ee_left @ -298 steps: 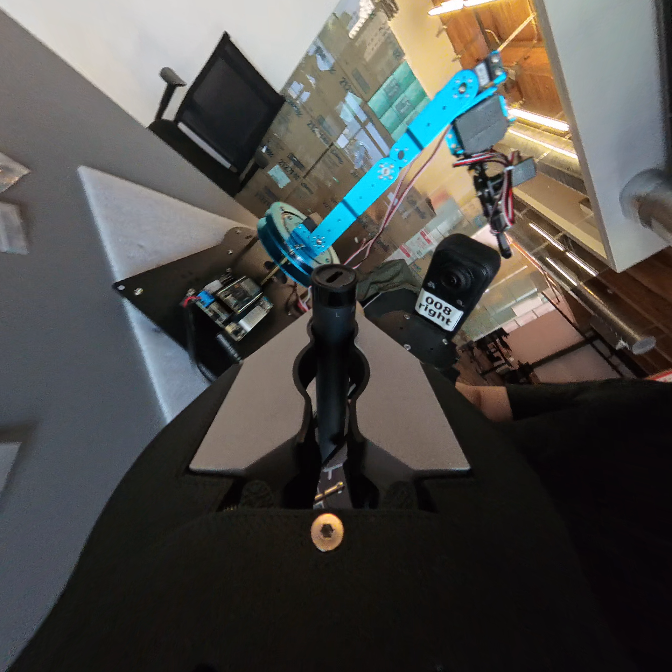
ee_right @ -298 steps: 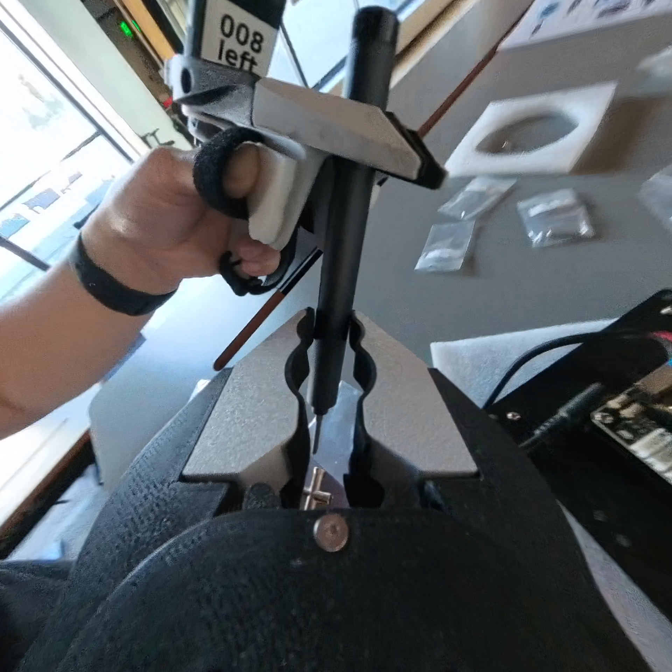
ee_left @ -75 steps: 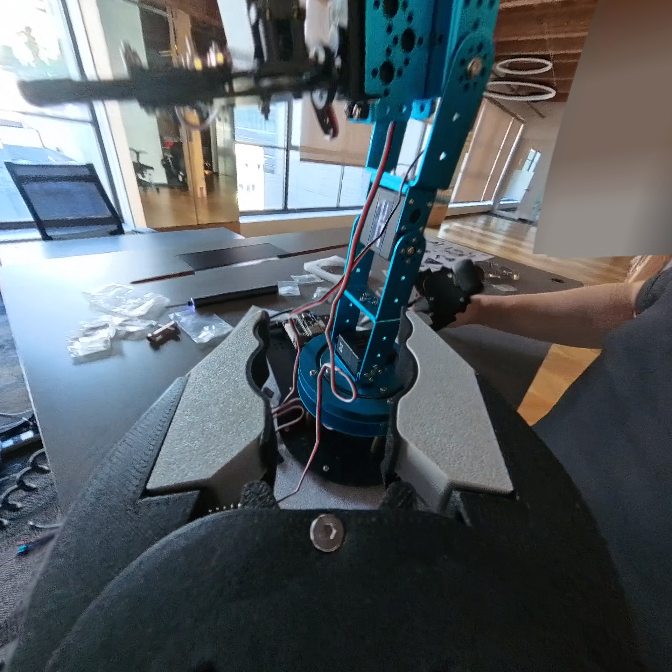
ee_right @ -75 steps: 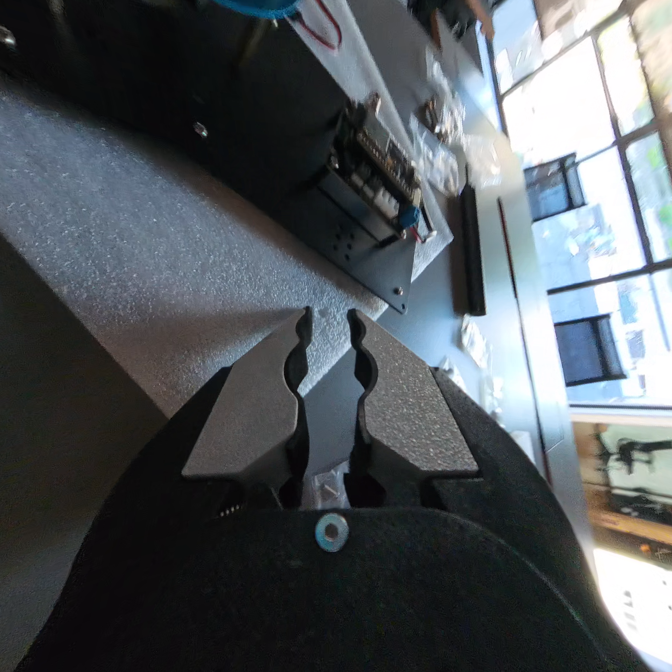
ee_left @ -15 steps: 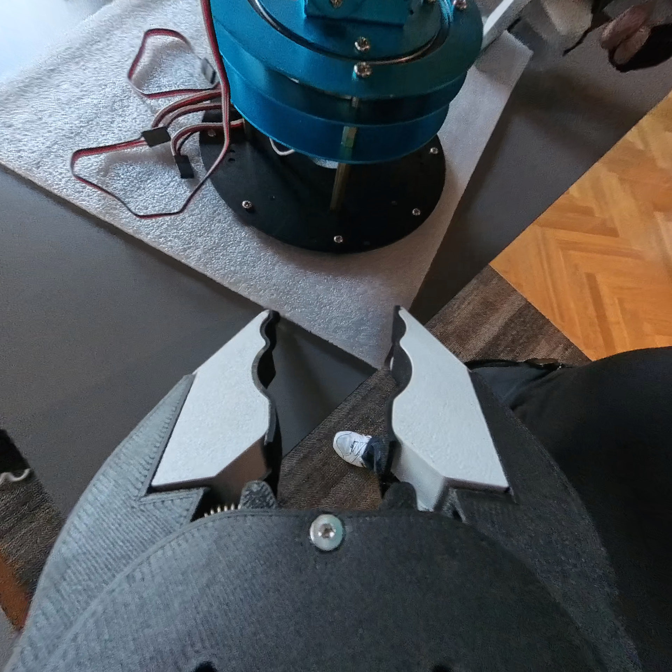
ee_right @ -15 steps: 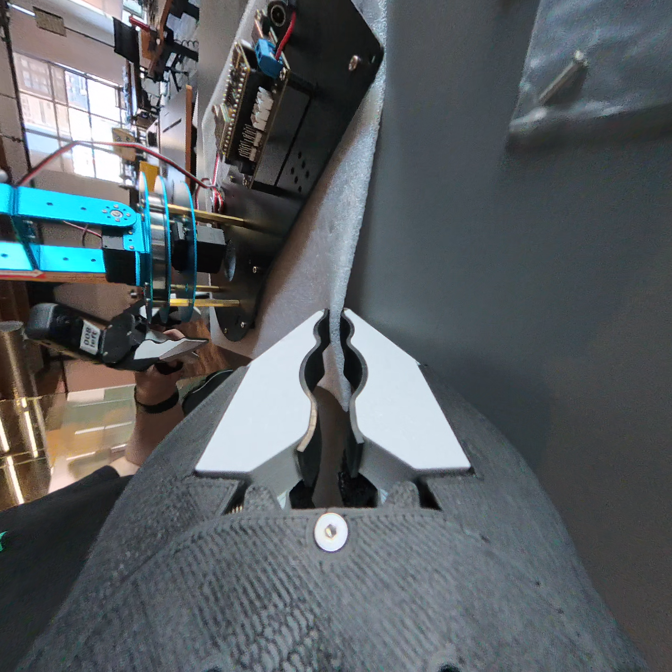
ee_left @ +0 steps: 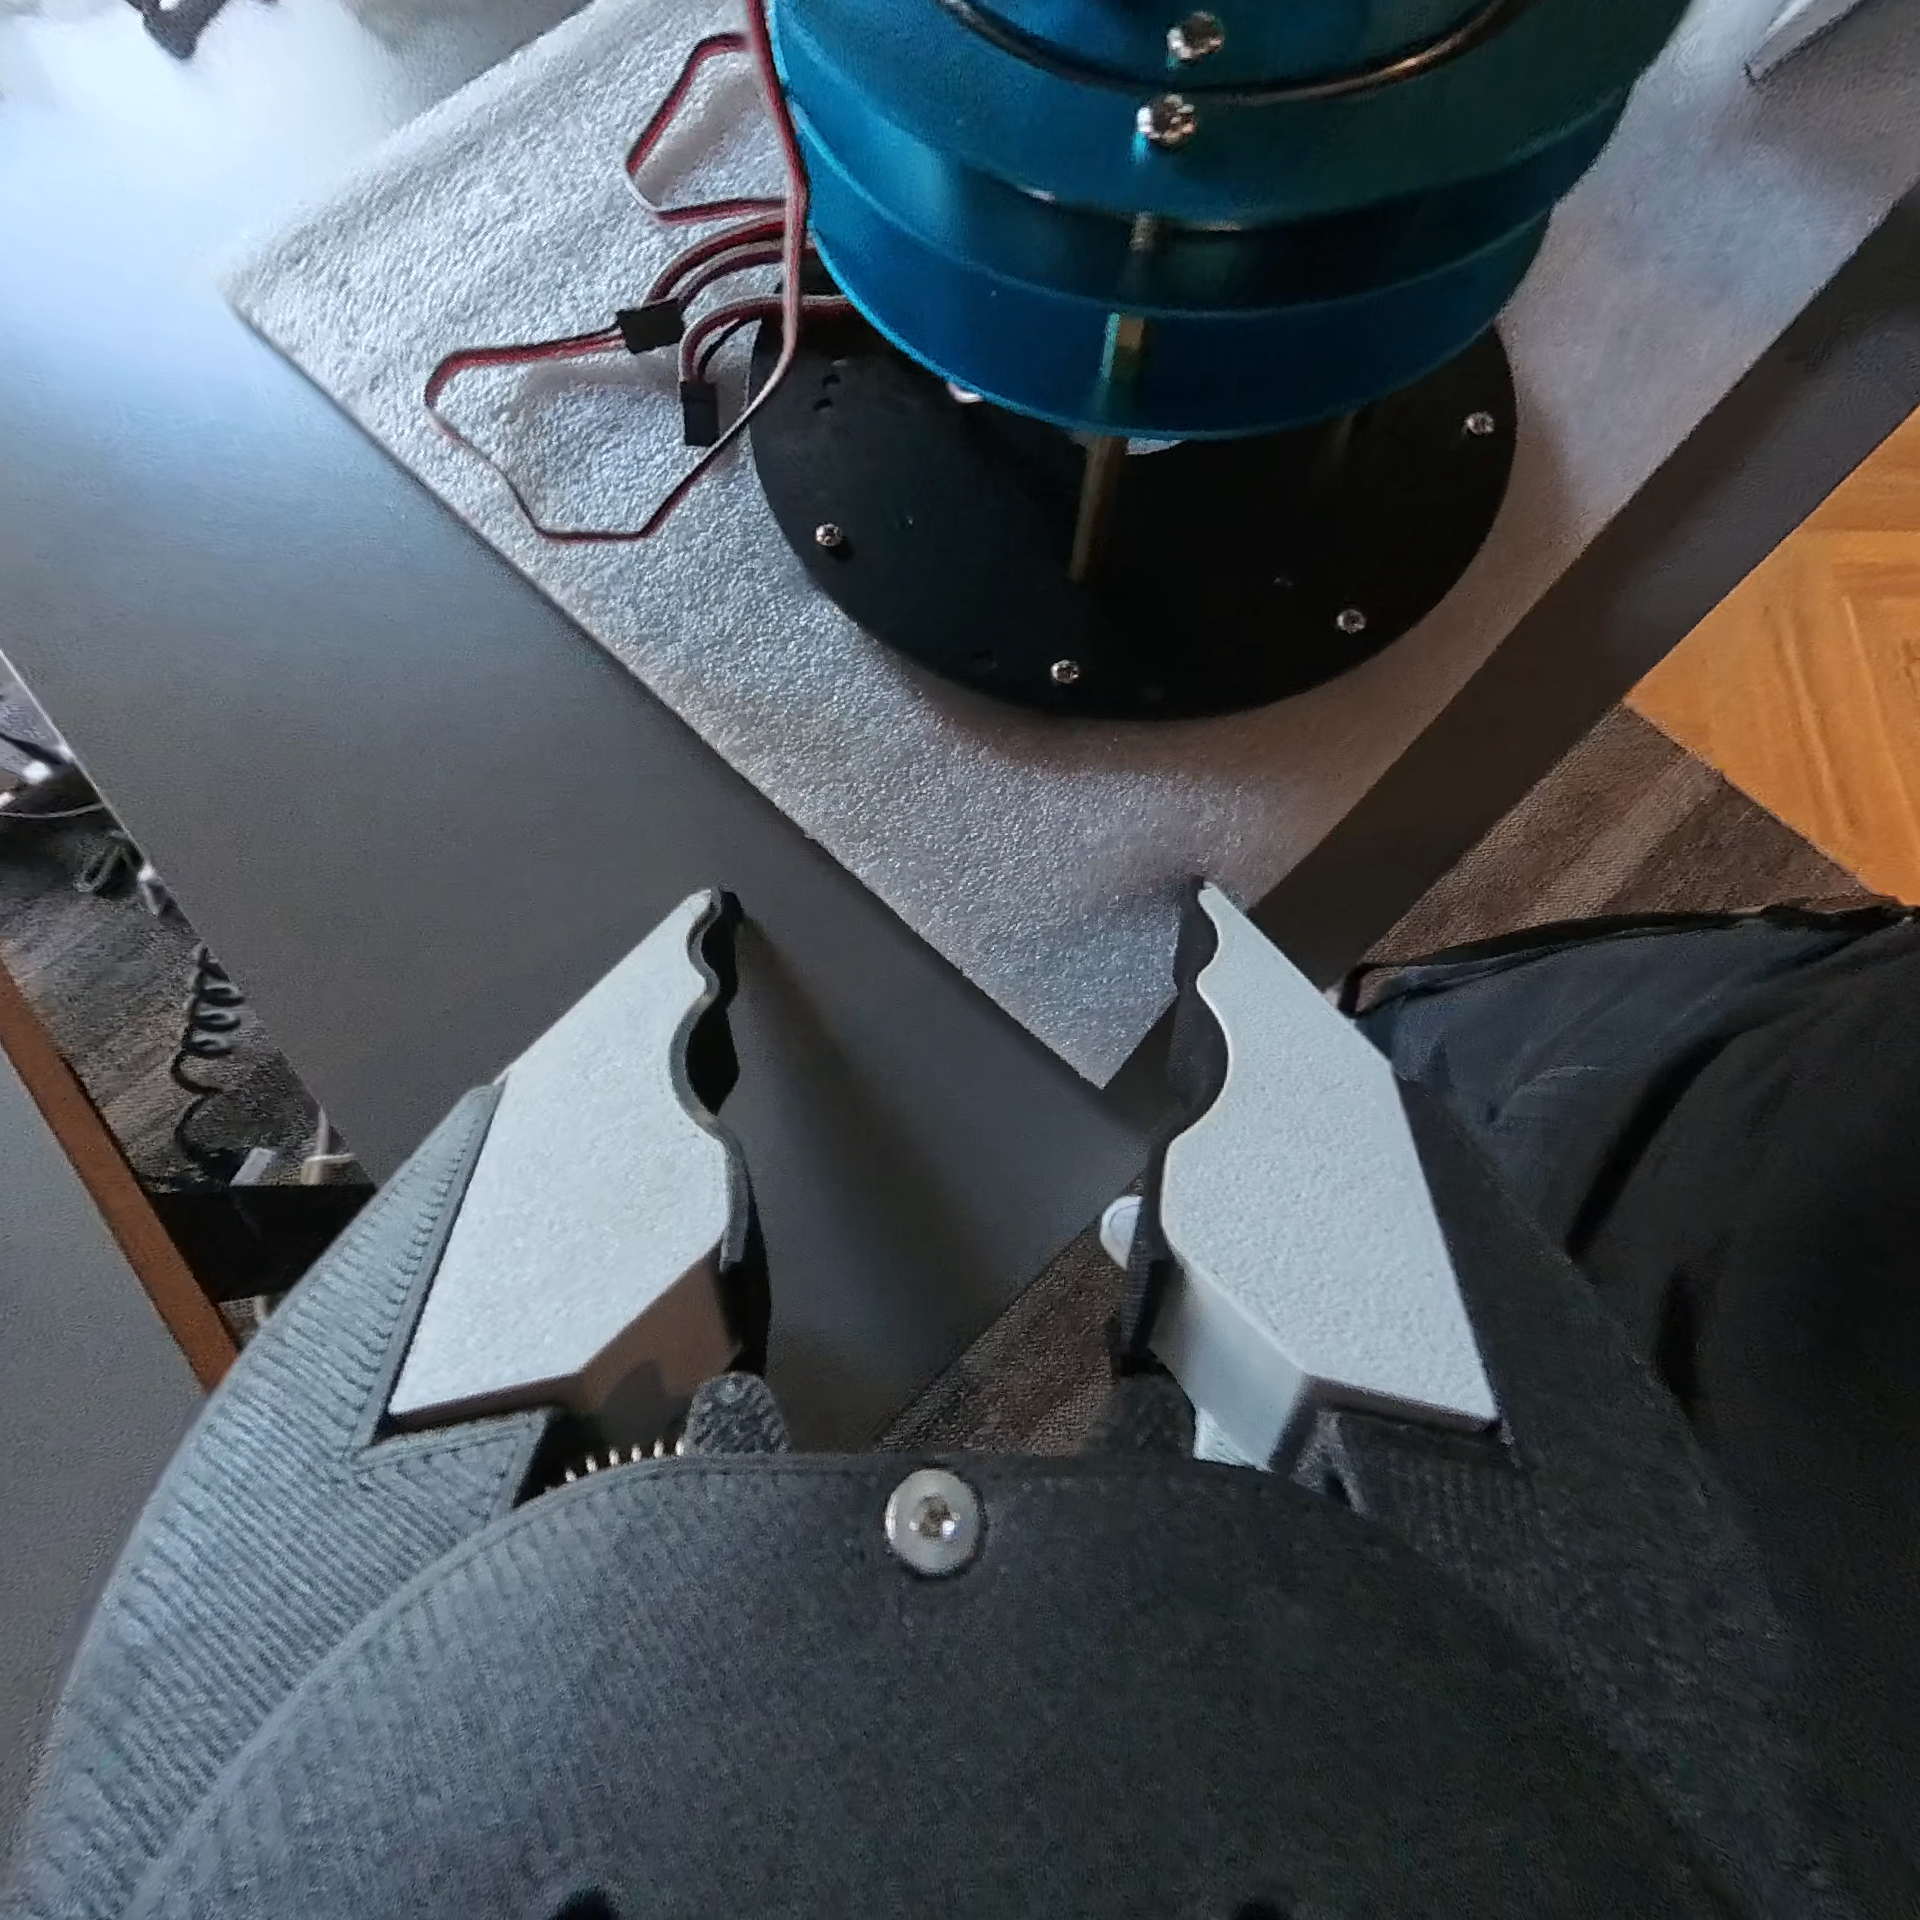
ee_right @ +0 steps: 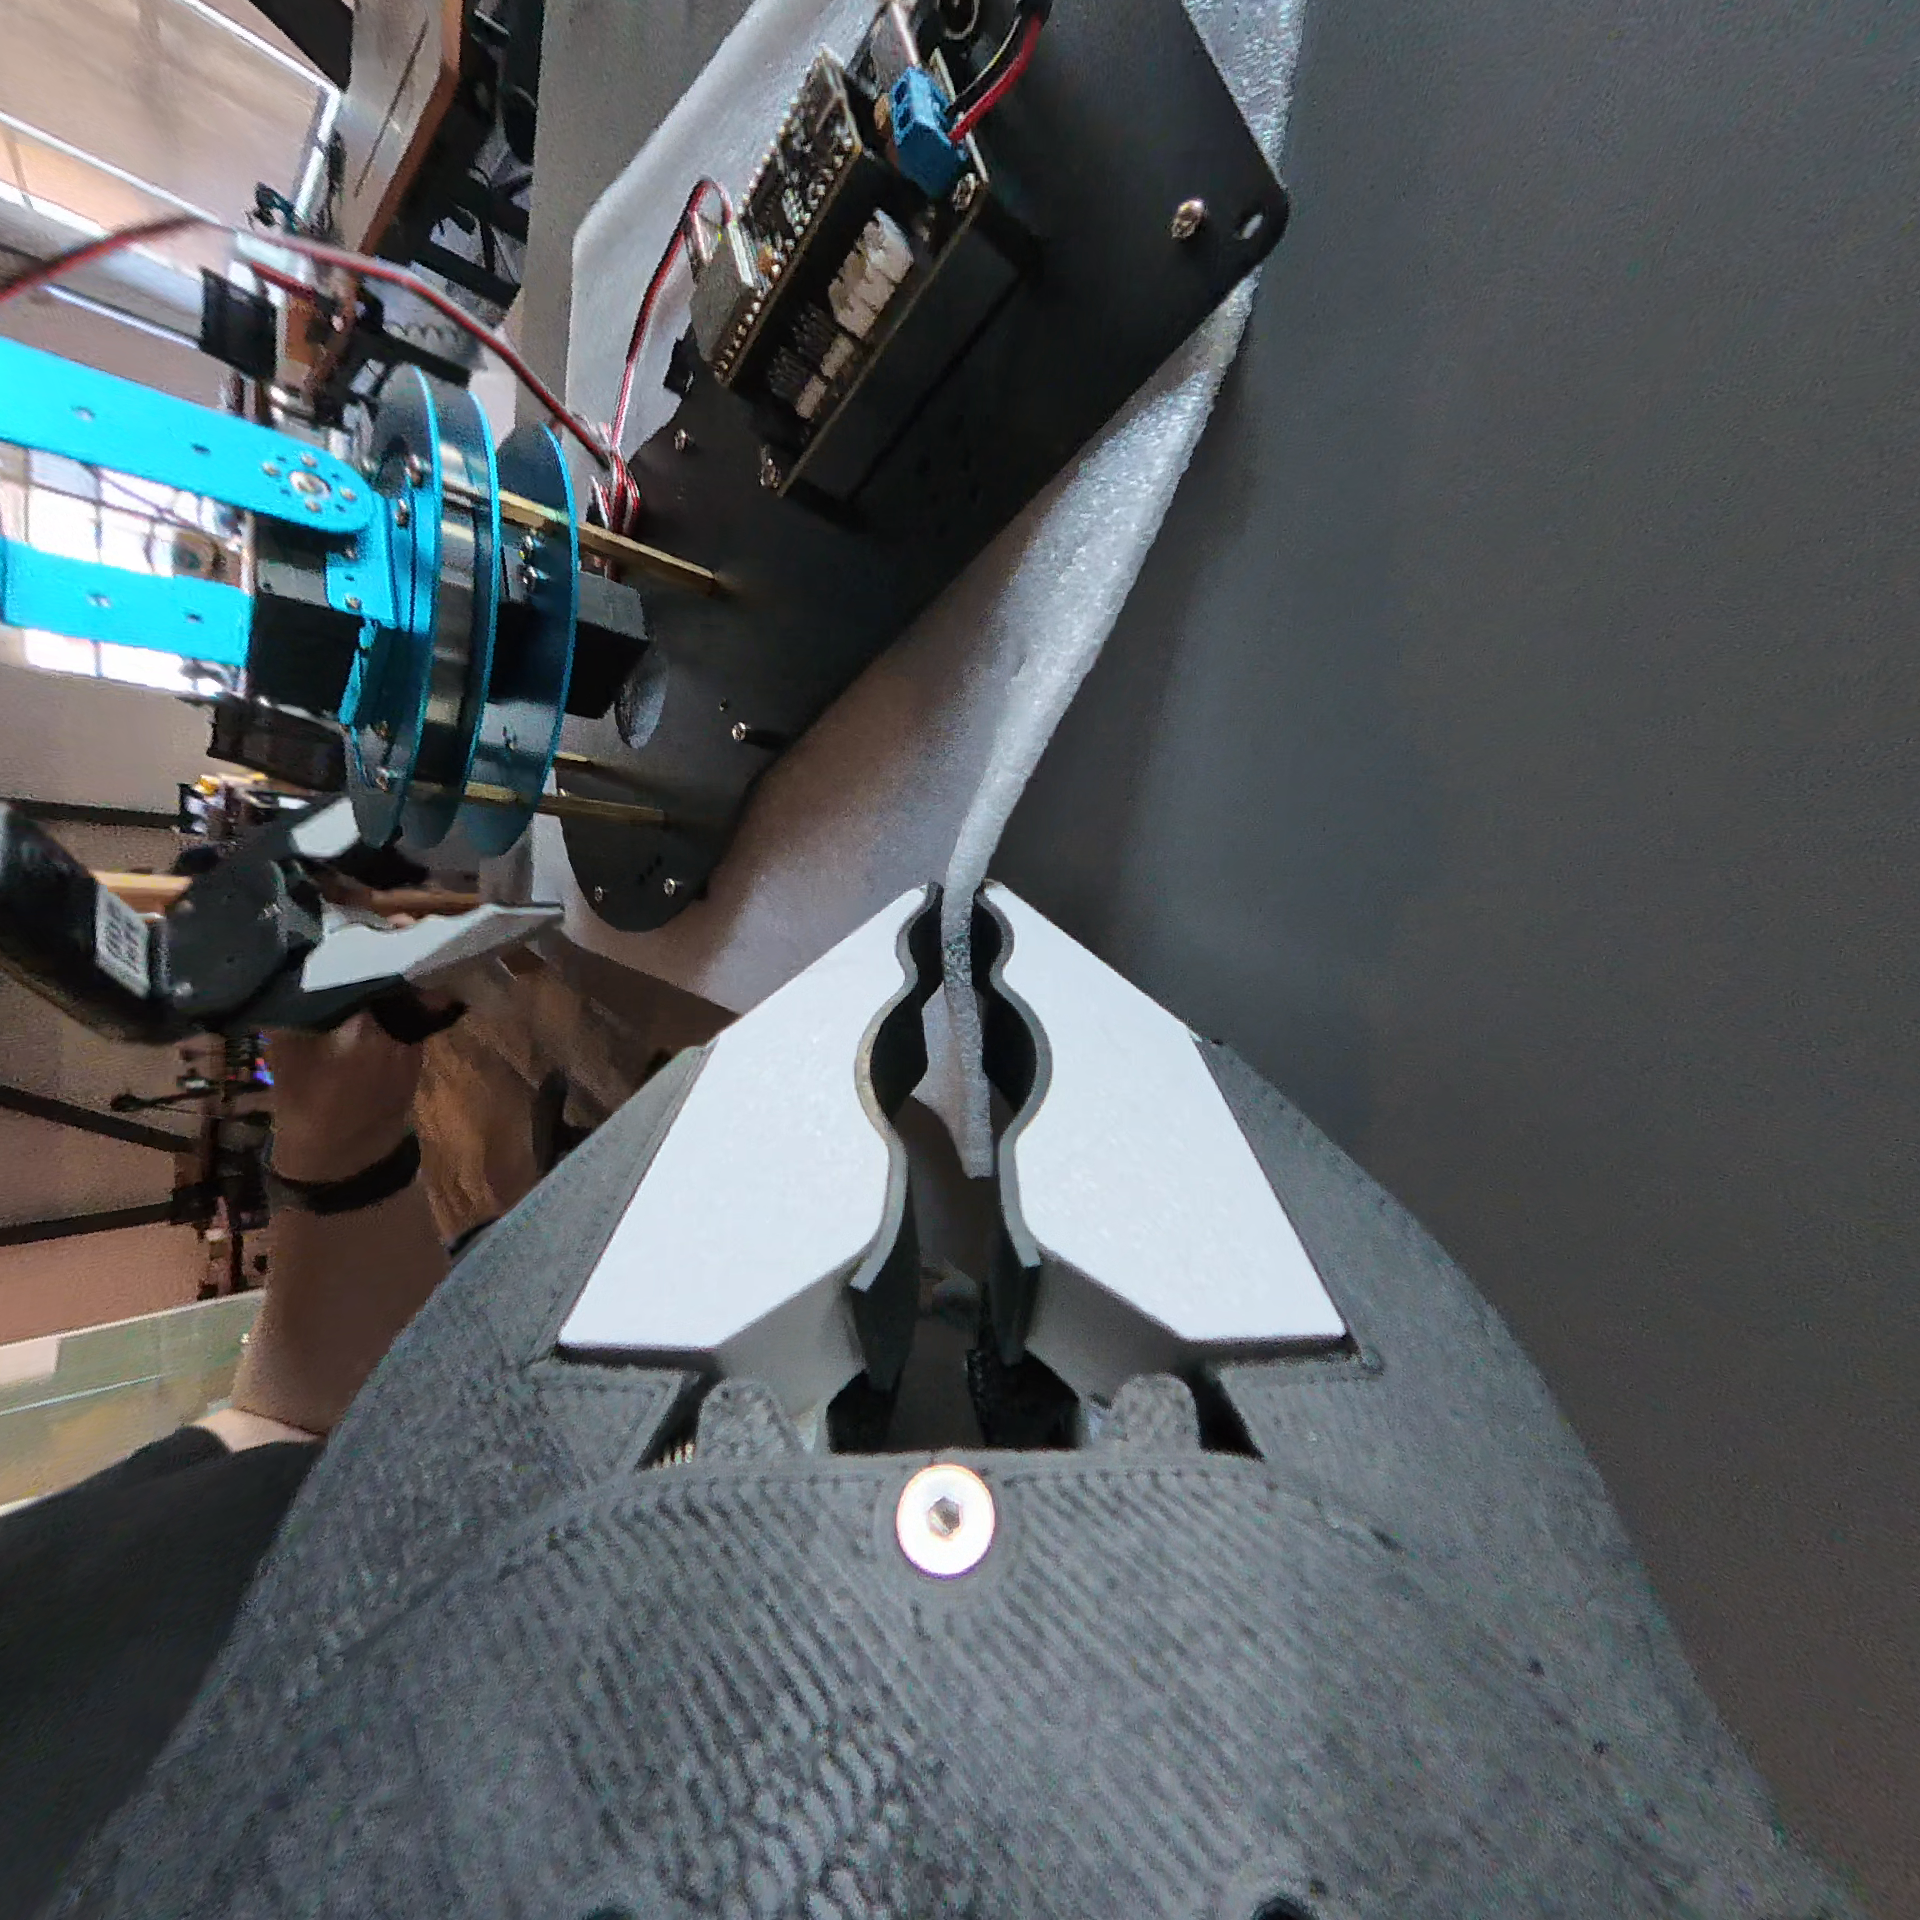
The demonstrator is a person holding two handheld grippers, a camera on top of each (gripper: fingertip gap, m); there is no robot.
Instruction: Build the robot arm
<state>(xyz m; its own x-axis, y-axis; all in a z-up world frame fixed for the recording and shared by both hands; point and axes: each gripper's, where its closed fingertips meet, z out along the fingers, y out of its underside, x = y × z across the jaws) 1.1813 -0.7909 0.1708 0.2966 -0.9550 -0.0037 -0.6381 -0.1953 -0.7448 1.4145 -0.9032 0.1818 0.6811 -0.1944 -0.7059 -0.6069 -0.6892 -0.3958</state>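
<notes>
Foam sheet: lying on the dark surface, one corner pinched between the clenched right tongs. Left tongs: spread wide, grasping nothing, hovering over the sheet's near corner. Black base plate: sitting on the sheet, carrying stacked blue discs on brass posts. Red and black wires: trailing across the foam beside the plate. Circuit board: sitting at the plate's far end.

Each gripper, left gripper and right gripper, has two grey fingers on a rough black body. A shiny silver screw sits near the middle. The person wears dark clothes and a black wrist band.
</notes>
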